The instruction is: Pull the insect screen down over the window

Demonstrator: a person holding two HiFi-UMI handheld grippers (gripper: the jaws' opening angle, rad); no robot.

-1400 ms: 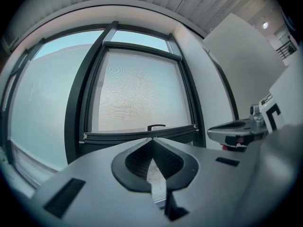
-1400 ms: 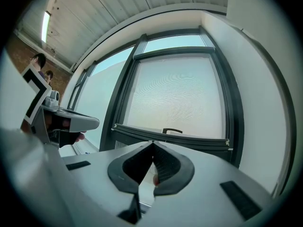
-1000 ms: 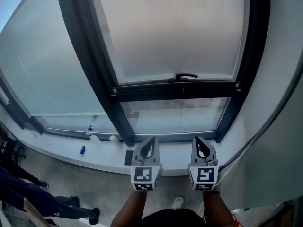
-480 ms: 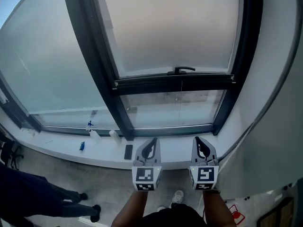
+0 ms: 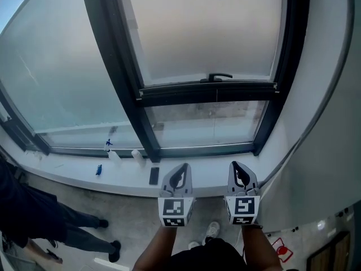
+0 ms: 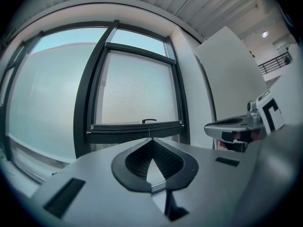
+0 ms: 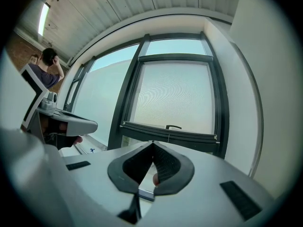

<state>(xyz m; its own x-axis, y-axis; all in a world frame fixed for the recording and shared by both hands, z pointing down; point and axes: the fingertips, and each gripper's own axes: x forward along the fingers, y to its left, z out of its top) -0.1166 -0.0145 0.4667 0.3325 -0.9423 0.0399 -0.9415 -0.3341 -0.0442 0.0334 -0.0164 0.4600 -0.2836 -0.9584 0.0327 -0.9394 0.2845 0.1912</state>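
Head view: the insect screen (image 5: pixel 203 33), a pale mesh panel, fills the upper part of the dark-framed window (image 5: pixel 127 95) at centre. Its dark bottom bar (image 5: pixel 208 92) carries a small handle (image 5: pixel 220 77) on its upper edge. A strip of uncovered glass (image 5: pixel 206 123) lies between the bar and the lower frame, and a thin cord (image 5: pixel 217 109) hangs from the bar across this strip. The left gripper (image 5: pixel 181 168) and the right gripper (image 5: pixel 236 167) are held side by side below the white window sill (image 5: pixel 67 176). They point toward the window and are well apart from the screen and its bar. On the sill to the left lie two small white bottles (image 5: pixel 114 157), a blue object (image 5: pixel 98 170) and a flat dark object (image 5: pixel 154 175). A person in dark clothing (image 5: pixel 34 213) stands at the lower left. Left gripper view: the jaws of the left gripper (image 6: pixel 151 140) meet at their tips with nothing between them; the screen (image 6: pixel 137 89) and its handle (image 6: pixel 149 121) lie beyond. Right gripper view: the jaws of the right gripper (image 7: pixel 152 144) are likewise closed and empty, facing the screen (image 7: pixel 175 96).
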